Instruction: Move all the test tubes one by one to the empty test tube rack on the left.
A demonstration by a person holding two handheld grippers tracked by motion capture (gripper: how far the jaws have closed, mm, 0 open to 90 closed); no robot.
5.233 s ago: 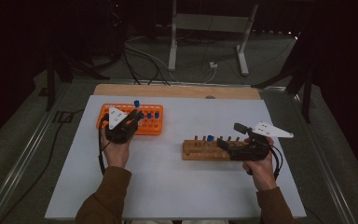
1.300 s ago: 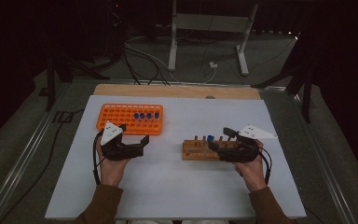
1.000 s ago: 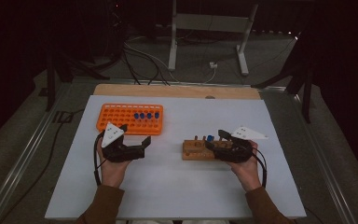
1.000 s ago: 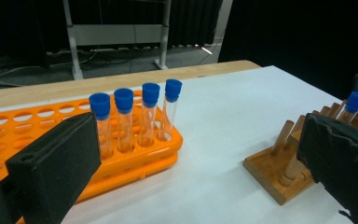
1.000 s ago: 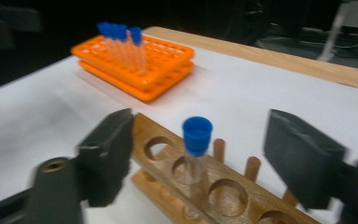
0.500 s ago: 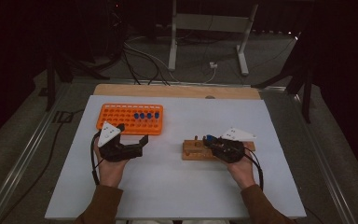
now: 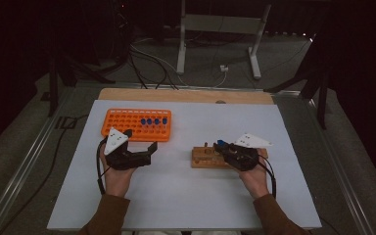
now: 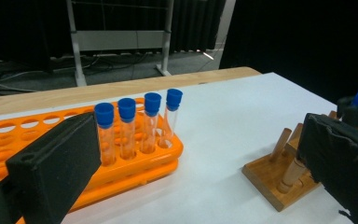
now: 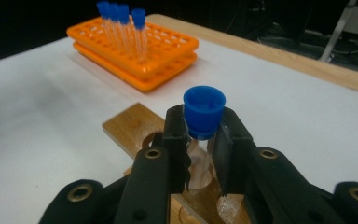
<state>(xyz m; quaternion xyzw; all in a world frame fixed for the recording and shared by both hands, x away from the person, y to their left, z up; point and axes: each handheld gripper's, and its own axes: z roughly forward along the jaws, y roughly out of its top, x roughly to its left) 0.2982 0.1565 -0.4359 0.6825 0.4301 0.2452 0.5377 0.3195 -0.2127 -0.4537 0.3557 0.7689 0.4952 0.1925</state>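
A wooden rack (image 7: pixel 203 157) with pegs and holes lies right of centre on the white table. My right gripper (image 7: pixel 225 149) is over its middle, shut on a clear tube with a blue cap (image 9: pixel 204 112). The tube's lower end is at a hole in the wooden rack (image 9: pixel 130 126). An orange rack (image 7: pixel 137 125) at the back left holds several blue-capped tubes (image 8: pixel 135 121) in a row. My left gripper (image 7: pixel 148 154) hovers just in front of it, jaws wide open with nothing between them. The left gripper view also shows the wooden rack (image 8: pixel 284 172) off to the right.
A bare wooden strip (image 7: pixel 186 95) runs along the table's far edge. Beyond it a metal stand (image 7: pixel 215 29) and cables (image 7: pixel 147 58) lie on the floor. White table surface (image 7: pixel 176 196) stretches between my hands and toward the front edge.
My left gripper drew back from the orange rack and stayed open. My right gripper slid left along the wooden rack, from its right end to its middle.
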